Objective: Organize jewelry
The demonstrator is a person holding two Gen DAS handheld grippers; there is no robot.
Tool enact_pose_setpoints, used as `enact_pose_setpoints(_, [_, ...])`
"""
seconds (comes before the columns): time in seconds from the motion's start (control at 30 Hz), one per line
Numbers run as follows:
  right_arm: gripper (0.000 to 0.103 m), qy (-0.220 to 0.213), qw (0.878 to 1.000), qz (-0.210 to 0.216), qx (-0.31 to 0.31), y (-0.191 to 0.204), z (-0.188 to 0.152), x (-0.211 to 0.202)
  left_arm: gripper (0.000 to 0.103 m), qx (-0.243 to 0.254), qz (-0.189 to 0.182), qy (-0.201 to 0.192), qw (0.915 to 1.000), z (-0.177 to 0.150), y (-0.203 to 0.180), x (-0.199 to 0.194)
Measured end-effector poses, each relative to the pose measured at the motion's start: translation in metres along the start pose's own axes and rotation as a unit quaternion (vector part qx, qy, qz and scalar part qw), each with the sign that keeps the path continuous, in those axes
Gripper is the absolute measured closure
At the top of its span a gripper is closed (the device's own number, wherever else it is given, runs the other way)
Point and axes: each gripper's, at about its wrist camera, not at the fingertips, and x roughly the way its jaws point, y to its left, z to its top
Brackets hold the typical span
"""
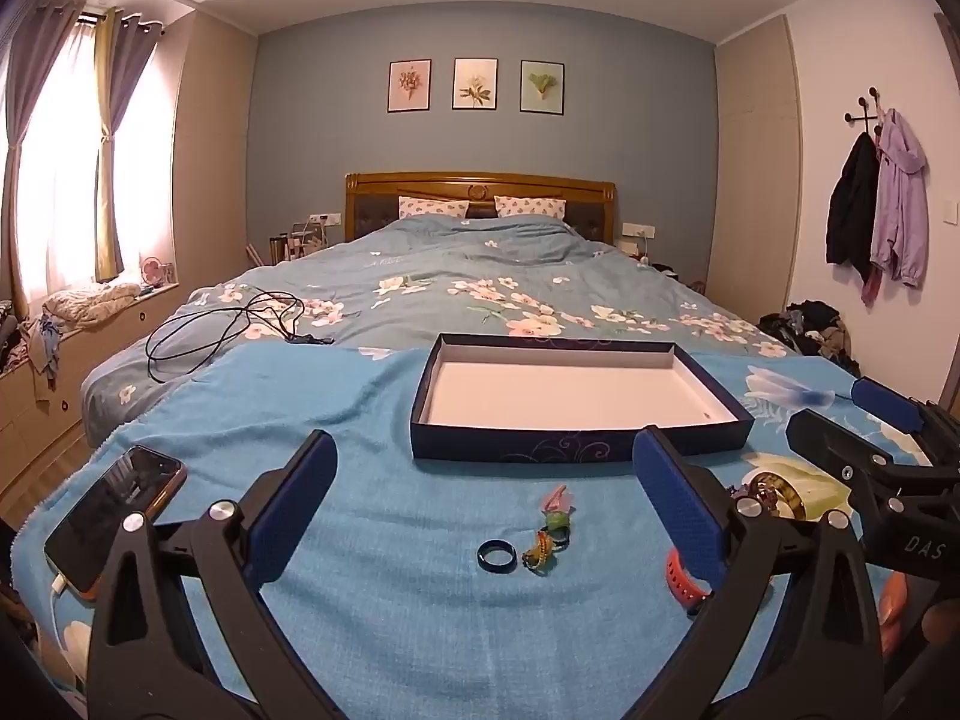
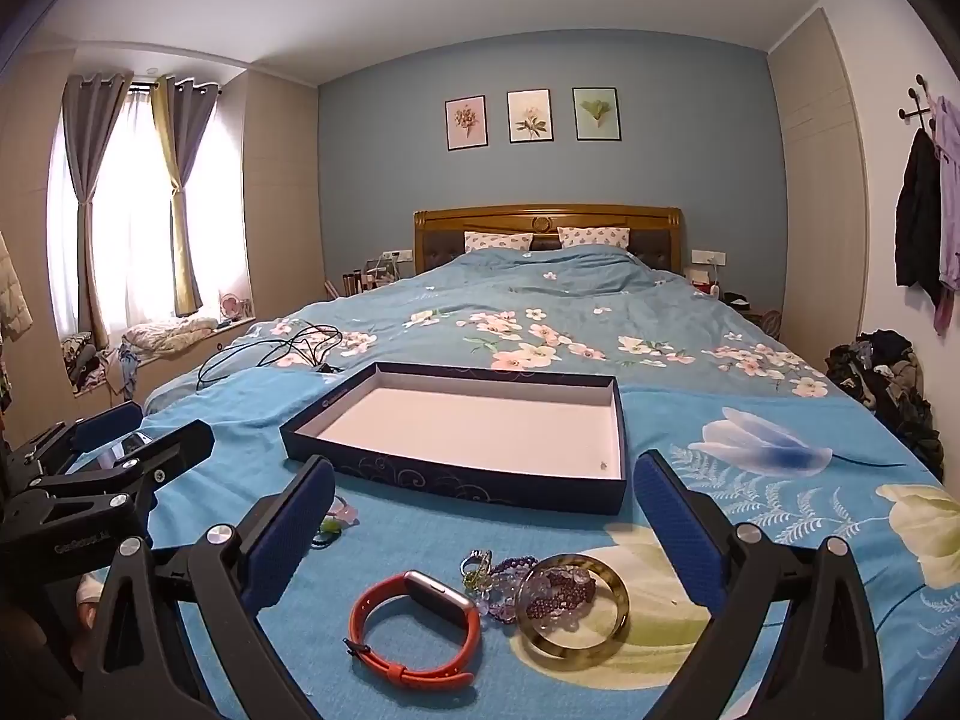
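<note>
An empty dark blue box (image 1: 576, 447) (image 2: 456, 468) with a white inside lies on the blue towel. In the left wrist view my left gripper (image 1: 483, 468) is open above a dark ring (image 1: 497, 555), a small green-gold trinket (image 1: 543, 552) and a pink-green piece (image 1: 555, 507). In the right wrist view my right gripper (image 2: 483, 492) is open above an orange smartwatch (image 2: 414, 630), a translucent bangle (image 2: 573, 612) holding purple beads (image 2: 561, 591), and a small ring cluster (image 2: 477, 570). Each gripper also shows in the other's view: the right one (image 1: 840, 420) and the left one (image 2: 162, 426).
A phone (image 1: 114, 516) on a charging cable lies at the towel's left edge. A black cable (image 1: 240, 318) is coiled on the floral quilt behind the box. Clothes are piled on the floor at the right (image 2: 888, 378). A window seat with clutter is at the left.
</note>
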Motion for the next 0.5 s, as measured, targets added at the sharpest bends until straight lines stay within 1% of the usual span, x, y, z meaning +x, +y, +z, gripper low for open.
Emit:
enact_pose_setpoints(0.23, [0.007, -0.005, 1.000, -0.005, 0.000, -0.0005, 0.0007, -0.0004, 0.006, -0.001, -0.001, -0.014, 0.9999, 0.0000, -0.0001, -0.0060])
enact_pose_setpoints(0.5, [0.007, -0.029, 0.999, -0.020, -0.007, 0.0000, 0.0033, -0.0044, 0.006, 0.000, 0.002, -0.031, 0.9995, -0.0002, -0.0014, -0.0068])
